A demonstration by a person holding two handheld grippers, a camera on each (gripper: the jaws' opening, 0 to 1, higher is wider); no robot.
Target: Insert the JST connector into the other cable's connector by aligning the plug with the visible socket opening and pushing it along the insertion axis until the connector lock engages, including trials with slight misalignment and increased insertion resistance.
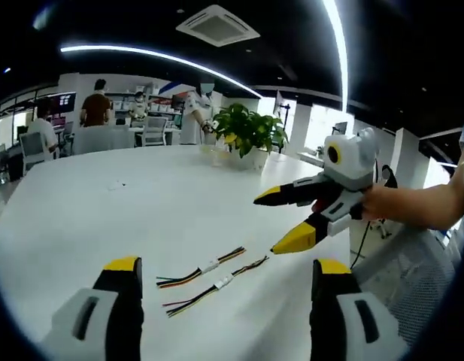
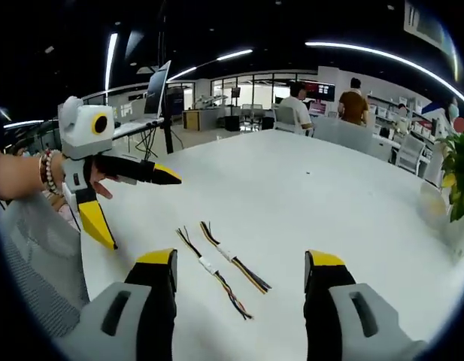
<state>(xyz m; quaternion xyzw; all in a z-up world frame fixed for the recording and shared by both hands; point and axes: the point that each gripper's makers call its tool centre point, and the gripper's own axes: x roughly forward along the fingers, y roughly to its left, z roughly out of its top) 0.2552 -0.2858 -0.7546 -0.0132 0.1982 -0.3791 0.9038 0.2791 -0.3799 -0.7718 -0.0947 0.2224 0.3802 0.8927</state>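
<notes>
Left gripper [image 1: 220,265]: jaws apart, nothing held, hovering over the near table edge; right gripper [image 2: 239,259]: jaws likewise apart, empty, opposite the other. Two JST cables [image 1: 210,278], multicoloured leads with white connectors [image 1: 216,274] mid-length, lying side by side, nearly parallel, on the white table [image 1: 141,203] between both tools, apparently within reach for pickup. Potted plant [image 1: 250,134] far side; people beyond. Judged: no grasp begun.

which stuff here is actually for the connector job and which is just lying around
For the job:
- left gripper, open
- right gripper, open
- nearer cable with its white connector
- farther cable with its white connector

Just lying about:
- potted plant
- small scrap on the white table
- chairs
</notes>
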